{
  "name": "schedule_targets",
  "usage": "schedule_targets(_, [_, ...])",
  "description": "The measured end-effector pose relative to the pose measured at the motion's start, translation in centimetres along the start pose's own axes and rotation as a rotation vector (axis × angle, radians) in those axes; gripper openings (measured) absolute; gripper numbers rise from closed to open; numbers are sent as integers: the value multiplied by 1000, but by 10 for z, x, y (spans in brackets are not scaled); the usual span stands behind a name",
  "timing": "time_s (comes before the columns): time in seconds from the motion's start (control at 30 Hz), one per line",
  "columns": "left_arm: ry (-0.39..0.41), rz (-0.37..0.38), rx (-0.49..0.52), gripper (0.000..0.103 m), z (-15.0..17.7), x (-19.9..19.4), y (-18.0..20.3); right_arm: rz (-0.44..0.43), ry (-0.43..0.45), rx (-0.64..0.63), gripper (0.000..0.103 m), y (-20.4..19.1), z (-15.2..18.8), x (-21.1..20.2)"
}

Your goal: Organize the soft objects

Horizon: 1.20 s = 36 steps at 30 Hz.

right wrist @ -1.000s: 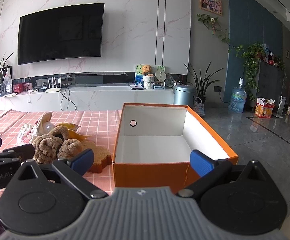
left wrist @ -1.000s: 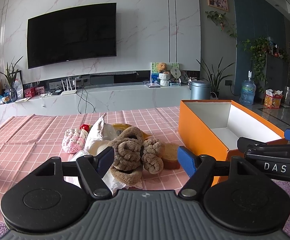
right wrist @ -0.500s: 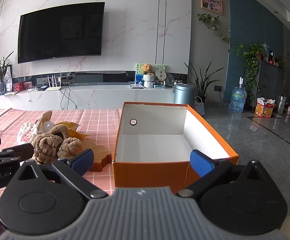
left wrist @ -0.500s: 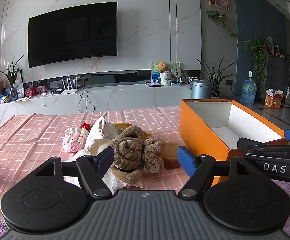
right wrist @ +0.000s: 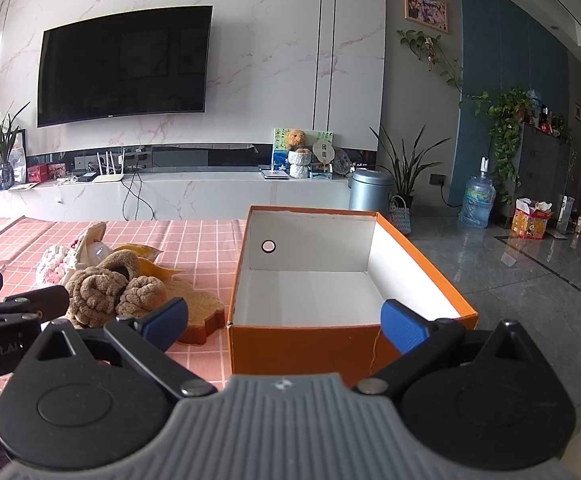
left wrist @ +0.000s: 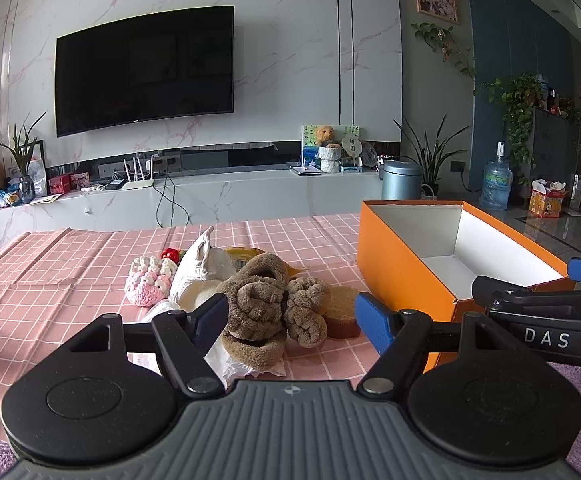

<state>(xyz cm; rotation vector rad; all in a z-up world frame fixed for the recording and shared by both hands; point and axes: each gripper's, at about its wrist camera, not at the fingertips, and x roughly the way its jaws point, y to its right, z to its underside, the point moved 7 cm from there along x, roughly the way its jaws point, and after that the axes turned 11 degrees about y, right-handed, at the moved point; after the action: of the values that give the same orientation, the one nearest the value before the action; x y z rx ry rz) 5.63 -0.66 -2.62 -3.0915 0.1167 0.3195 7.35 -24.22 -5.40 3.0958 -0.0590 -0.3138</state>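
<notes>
Soft stuff sat piled on the pink checked cloth, approx 9 o'clock of the orange box [right wrist: 310, 344], which was open w/ white inside, nothing in it. Fuzzy brown plush slippers [left wrist: 266, 304] up front, bread-slice squishy [left wrist: 344, 310] touching at their 3 o'clock. Pink crochet cake [left wrist: 148, 284] at 10, white cloth bundle [left wrist: 200, 268] between, yellow item [right wrist: 146, 254] behind.

A pink checked cloth [left wrist: 70, 264] covers the desk, bearing a heap of soft toys [left wrist: 266, 300] beside an orange box [left wrist: 402, 272].
</notes>
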Motion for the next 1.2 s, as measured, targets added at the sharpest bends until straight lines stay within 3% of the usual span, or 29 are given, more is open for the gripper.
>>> schedule_targets(0.1, [-3,9,-6,84,0,0,0,-19,14,4,101,-2,-2,-3])
schedule_targets(0.37, [-25,8,-39,69,0,-1,-6,-74,79,-54,101,-11,-6,-7])
schedule_targets(0.43, [-27,11,-43,62,0,-1,-8,-113,87,-87,101,-18,-7,-5])
schedule_targets(0.67, [-70,2,-68,57,0,8,-24,-210,116,-199,101,-45,-20,5])
schedule_targets(0.8, [-110,37,-85,55,3,20,-32,-302,95,-250,100,-62,-23,18])
schedule_targets(0.87, [-124,45,-102,49,4,25,-37,-347,75,-290,100,-70,-23,27])
schedule_targets(0.97, [-162,73,-149,49,7,34,-45,-408,24,-341,87,-79,-21,43])
schedule_targets(1.2, [-234,111,-225,51,7,58,-52,-470,-107,-473,41,-91,-18,96])
